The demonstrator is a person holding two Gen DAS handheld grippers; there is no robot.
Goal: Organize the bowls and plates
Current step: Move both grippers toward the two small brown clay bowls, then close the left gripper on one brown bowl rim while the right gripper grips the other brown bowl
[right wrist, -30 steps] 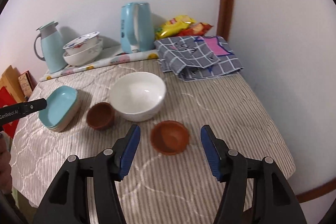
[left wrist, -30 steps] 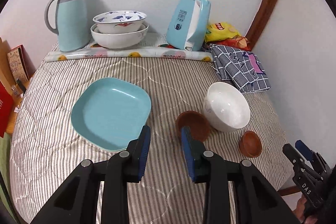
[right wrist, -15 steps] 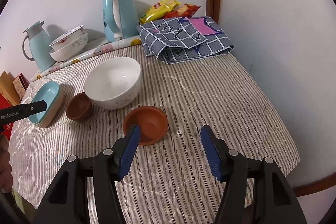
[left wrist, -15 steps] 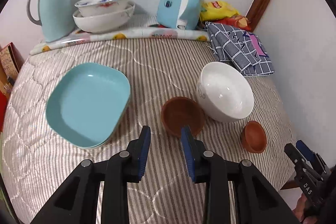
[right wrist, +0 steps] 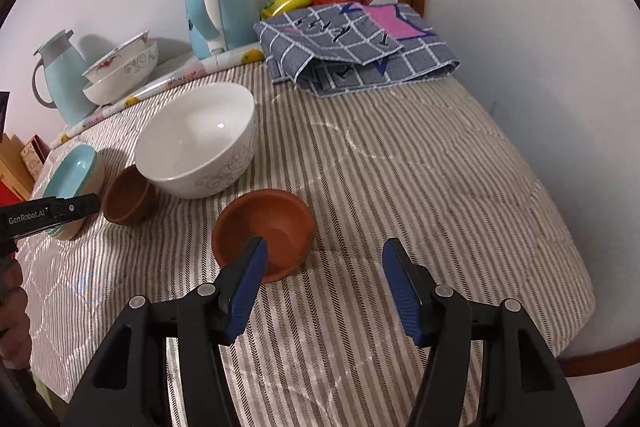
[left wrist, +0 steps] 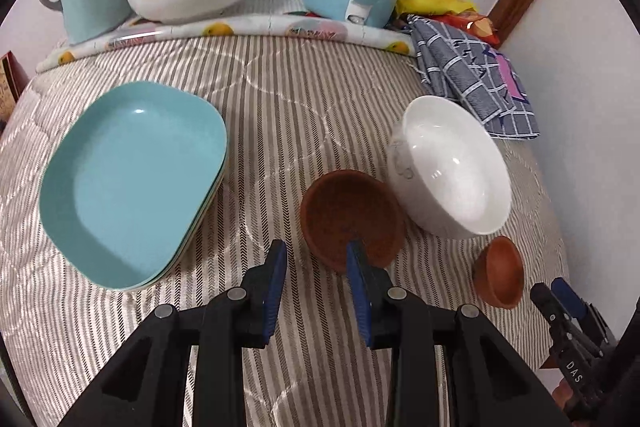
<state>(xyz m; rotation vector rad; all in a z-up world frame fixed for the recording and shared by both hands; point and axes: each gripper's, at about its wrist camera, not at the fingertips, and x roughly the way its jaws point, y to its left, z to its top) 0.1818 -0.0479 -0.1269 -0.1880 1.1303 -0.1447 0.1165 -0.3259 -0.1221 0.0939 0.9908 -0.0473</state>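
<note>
Left wrist view: brown bowl (left wrist: 352, 211) rim behind gripper pad (left wrist: 357, 269).

Left gripper (left wrist: 316, 263): black angular arms, ribbed blue pads, silver screws at the joints.
Right gripper (right wrist: 322, 269): same black frame, blue pads, silver screws.
Markings: white "GenRobot.AI" and "DAS" lettering on the black bodies.

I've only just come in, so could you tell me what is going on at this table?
A person is tidying dishes with a hand-held gripper in each hand. The left hand-held gripper is open over the near rim of one brown bowl beside the white bowl. The right hand-held gripper is open at the other brown bowl. Nothing is gripped yet; the blue plates sit stacked.
</note>
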